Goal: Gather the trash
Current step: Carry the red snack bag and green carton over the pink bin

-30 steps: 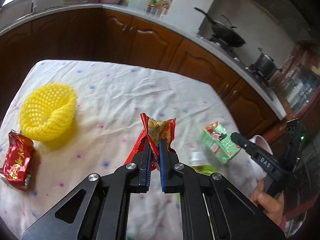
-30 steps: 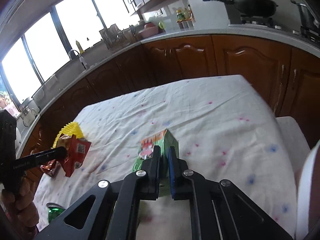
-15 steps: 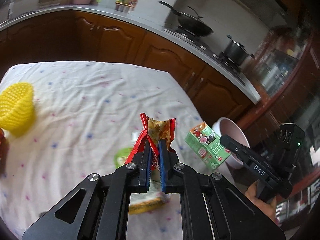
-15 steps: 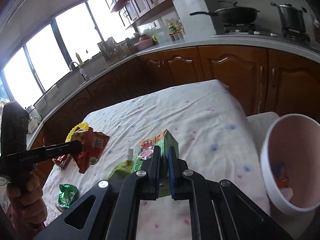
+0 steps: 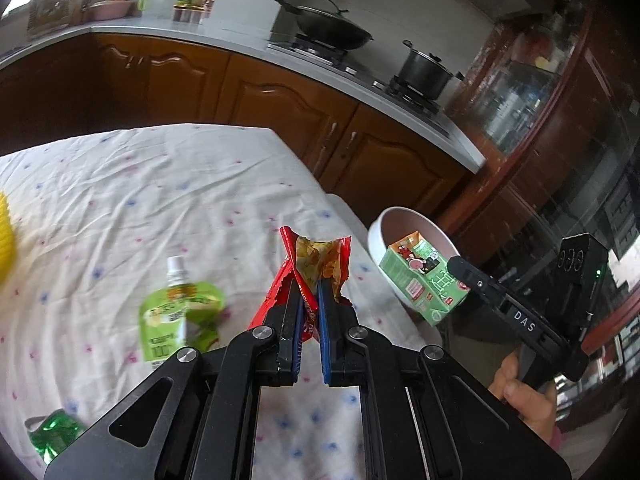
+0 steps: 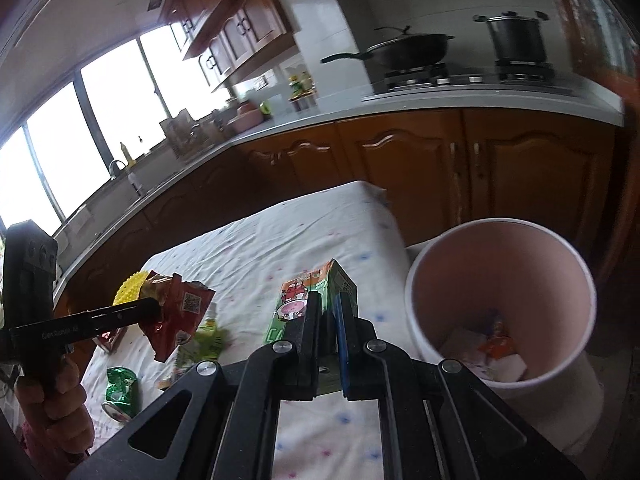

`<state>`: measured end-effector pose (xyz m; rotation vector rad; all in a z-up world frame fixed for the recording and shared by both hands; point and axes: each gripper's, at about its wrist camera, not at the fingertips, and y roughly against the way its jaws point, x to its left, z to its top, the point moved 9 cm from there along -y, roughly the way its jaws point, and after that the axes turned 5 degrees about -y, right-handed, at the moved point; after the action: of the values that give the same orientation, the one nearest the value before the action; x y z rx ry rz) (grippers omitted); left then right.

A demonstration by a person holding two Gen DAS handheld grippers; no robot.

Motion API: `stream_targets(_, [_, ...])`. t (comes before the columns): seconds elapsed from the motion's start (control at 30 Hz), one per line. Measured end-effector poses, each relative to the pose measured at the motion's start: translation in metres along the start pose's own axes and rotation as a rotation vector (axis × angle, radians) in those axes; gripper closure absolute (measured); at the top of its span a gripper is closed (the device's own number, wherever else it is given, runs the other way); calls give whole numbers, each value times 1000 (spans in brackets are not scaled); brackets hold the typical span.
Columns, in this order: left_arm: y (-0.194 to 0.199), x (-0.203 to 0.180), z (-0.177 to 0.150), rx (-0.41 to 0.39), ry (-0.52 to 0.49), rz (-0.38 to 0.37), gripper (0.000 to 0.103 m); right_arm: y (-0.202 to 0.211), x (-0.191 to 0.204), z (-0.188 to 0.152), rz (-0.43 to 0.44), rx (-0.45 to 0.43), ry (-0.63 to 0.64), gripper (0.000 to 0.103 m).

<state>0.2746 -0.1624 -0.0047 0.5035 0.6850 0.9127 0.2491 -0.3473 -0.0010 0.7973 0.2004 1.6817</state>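
My left gripper (image 5: 309, 286) is shut on a torn red snack wrapper (image 5: 316, 260), held above the table's right side; the same wrapper (image 6: 176, 316) shows at the left of the right wrist view. My right gripper (image 6: 326, 300) is shut on a green drink carton (image 6: 304, 296), which hangs just left of a pink bin (image 6: 500, 280) with scraps inside. From the left wrist view the carton (image 5: 420, 276) overlaps the bin's (image 5: 378, 232) rim. A green drink pouch (image 5: 176, 316) and a crushed green can (image 5: 52, 440) lie on the cloth.
The white dotted tablecloth (image 5: 140, 200) ends just before the bin. A yellow foam net (image 6: 128, 288) and a red packet (image 6: 108, 336) lie at the far left. Brown cabinets (image 5: 280, 104), a wok (image 5: 332, 34) and a pot (image 5: 424, 68) stand behind.
Both grippers have swung right across the table with their loads. The bin has come into view and the carton has neared it. The yellow net has slid out to the left.
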Motion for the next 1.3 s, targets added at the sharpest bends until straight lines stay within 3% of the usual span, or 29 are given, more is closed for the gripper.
stream_targets(0.77, [-41,-78,17,46,-118,-68,97,41,-78,13,-82,-67,-93,96])
stream_targets(1.3, [-108,-154,43,118,-233,-119,97,38,-135,32,-137,-83,-154,96])
